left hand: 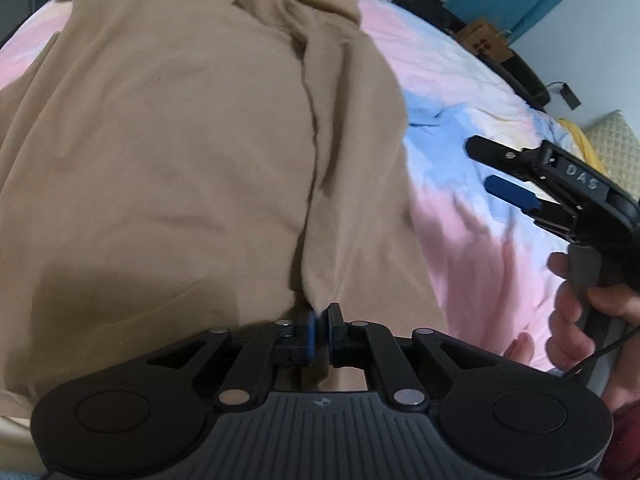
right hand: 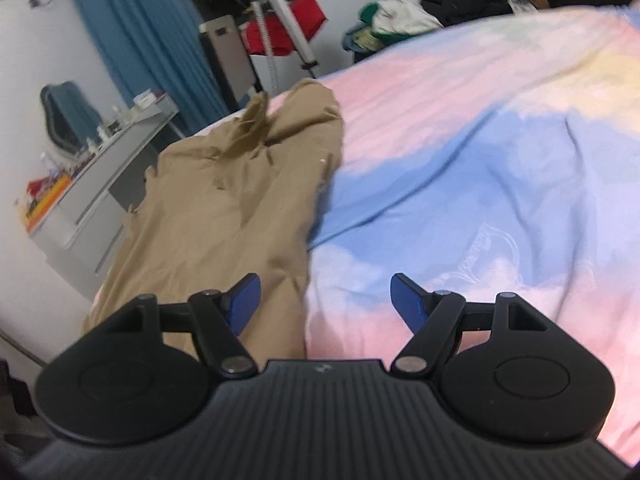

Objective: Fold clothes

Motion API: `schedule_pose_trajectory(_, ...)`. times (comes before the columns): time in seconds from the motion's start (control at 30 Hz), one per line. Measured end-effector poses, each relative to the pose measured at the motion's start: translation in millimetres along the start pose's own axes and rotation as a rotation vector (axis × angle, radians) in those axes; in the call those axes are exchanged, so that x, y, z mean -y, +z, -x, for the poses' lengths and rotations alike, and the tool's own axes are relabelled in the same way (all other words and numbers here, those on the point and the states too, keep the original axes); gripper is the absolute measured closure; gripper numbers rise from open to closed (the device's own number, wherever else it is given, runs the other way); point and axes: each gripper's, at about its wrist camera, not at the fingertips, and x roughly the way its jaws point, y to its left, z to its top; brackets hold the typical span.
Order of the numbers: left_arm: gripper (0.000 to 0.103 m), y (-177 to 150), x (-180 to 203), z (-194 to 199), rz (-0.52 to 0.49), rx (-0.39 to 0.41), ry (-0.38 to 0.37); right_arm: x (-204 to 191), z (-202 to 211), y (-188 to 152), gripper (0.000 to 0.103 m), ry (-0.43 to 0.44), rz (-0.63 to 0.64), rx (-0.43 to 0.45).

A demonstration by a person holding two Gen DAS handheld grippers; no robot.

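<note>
Your left gripper [left hand: 319, 320] is clamped on a fold of the tan garment [left hand: 180, 140] lying along the bed's [left hand: 460, 92] left edge, your right gripper [right hand: 325, 300] gapes empty, so tugging one-handed may bunch it.

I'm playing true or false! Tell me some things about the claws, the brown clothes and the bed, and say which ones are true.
1. The left claw pinches the tan garment. True.
2. The right claw is shut tight. False: its blue pads stand wide apart with nothing between them.
3. The bedsheet is plain white. False: it is pink, blue and pale yellow.
4. The blue curtain hangs behind the bed. True.
5. The tan garment lies on the floor. False: it lies on the bedsheet.
</note>
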Motion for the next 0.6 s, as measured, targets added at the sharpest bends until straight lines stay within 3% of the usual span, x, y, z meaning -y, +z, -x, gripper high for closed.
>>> schedule_pose_trajectory(0.13, 0.073, 2, 6, 25, -0.067, 0.066, -0.006, -29, -12, 15, 0.029, -0.005, 0.051, -0.013)
schedule_pose_trajectory(0.2, 0.06, 11, 12, 44, -0.134, 0.136, 0.025, -43, -20, 30, 0.03, 0.021, 0.032, -0.004)
schedule_pose_trajectory(0.3, 0.056, 39, 17, 60, -0.207, 0.218, 0.108, -54, -40, 40, 0.03, 0.027, 0.004, 0.002)
schedule_pose_trajectory(0.4, 0.056, 82, 20, 62, -0.241, 0.294, 0.197, -54, -71, 32, 0.03, 0.01, -0.008, -0.034)
schedule_pose_trajectory(0.47, 0.055, 119, 16, 54, -0.252, 0.318, 0.217, -51, -86, 24, 0.031, 0.022, 0.008, -0.083)
schedule_pose_trajectory(0.5, 0.054, 138, 14, 49, -0.256, 0.327, 0.222, -51, -94, 20, 0.037, 0.021, 0.023, -0.107)
schedule_pose_trajectory(0.53, 0.054, 158, 11, 41, -0.267, 0.321, 0.223, -55, -99, 14, 0.05, -0.016, 0.077, -0.132)
schedule_pose_trajectory(0.6, 0.057, 194, 3, 21, -0.289, 0.293, 0.222, -60, -110, 5, 0.059, -0.061, 0.16, -0.174)
